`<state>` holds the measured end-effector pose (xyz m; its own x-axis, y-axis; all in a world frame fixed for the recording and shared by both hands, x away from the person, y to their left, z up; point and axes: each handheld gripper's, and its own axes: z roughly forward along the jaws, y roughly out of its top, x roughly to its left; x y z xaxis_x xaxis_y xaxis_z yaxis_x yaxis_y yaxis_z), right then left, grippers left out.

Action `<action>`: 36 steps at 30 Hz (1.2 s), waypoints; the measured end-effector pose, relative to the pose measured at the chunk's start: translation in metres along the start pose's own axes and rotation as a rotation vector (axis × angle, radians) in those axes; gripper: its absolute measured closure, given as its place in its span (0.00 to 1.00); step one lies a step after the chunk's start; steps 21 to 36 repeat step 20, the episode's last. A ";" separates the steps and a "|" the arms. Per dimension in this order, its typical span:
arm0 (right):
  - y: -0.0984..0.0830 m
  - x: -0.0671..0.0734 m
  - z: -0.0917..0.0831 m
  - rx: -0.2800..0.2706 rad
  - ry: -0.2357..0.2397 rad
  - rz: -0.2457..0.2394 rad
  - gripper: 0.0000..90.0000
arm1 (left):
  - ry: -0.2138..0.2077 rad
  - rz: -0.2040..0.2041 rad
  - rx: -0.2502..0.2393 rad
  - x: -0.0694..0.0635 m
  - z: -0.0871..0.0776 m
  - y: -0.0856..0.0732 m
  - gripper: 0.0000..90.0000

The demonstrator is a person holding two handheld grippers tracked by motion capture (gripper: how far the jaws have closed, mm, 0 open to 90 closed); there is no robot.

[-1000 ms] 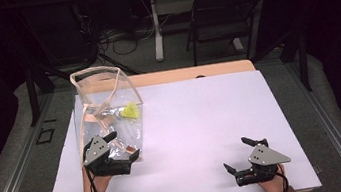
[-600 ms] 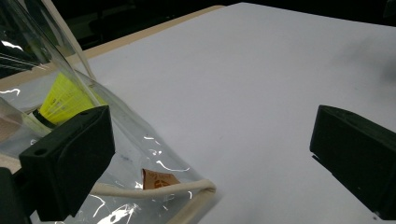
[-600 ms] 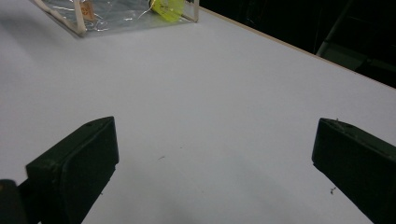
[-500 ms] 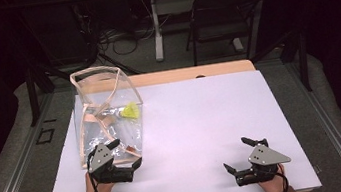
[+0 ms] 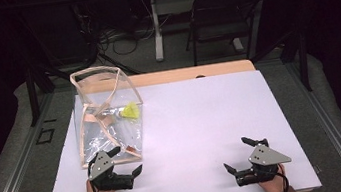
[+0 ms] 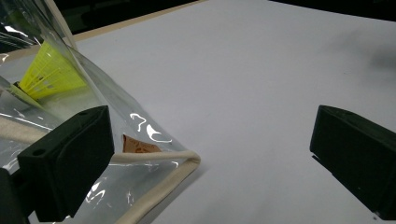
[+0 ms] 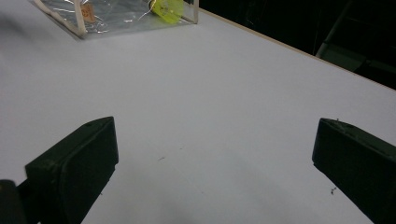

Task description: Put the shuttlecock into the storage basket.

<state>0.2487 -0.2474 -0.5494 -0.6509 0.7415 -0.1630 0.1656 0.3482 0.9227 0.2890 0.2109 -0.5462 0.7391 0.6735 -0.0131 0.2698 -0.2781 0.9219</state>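
Black two-jawed left tool [image 5: 126, 162] and right tool [image 5: 242, 154], each topped by a grey triangular plate

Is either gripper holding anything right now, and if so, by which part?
Nothing is held. The left gripper is open beside the clear bag's near corner; the right gripper is open over bare table.

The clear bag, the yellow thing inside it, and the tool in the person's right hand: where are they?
clear bag [image 5: 87, 84], high view, on its cream upper rim.
yellow thing [image 5: 131, 111], high view, on its meshed skirt inside the bag.
right gripper [image 5: 241, 155], high view, midway between its open fingertips.
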 end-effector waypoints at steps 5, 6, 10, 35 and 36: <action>0.000 0.000 0.000 0.000 -0.001 0.001 0.00 | 0.006 -0.008 0.007 -0.003 -0.002 -0.007 0.00; 0.000 0.000 0.000 0.000 -0.001 0.000 0.00 | 0.005 -0.005 0.012 -0.004 -0.002 -0.009 0.00; 0.000 0.000 0.000 0.001 -0.001 -0.001 0.00 | 0.004 -0.012 0.022 -0.006 -0.002 -0.013 0.00; 0.000 0.000 0.000 -0.001 0.000 -0.002 0.00 | -0.005 -0.005 0.031 -0.006 0.001 -0.013 0.00; 0.000 0.000 0.000 -0.001 0.000 -0.002 0.00 | -0.005 -0.005 0.031 -0.006 0.001 -0.013 0.00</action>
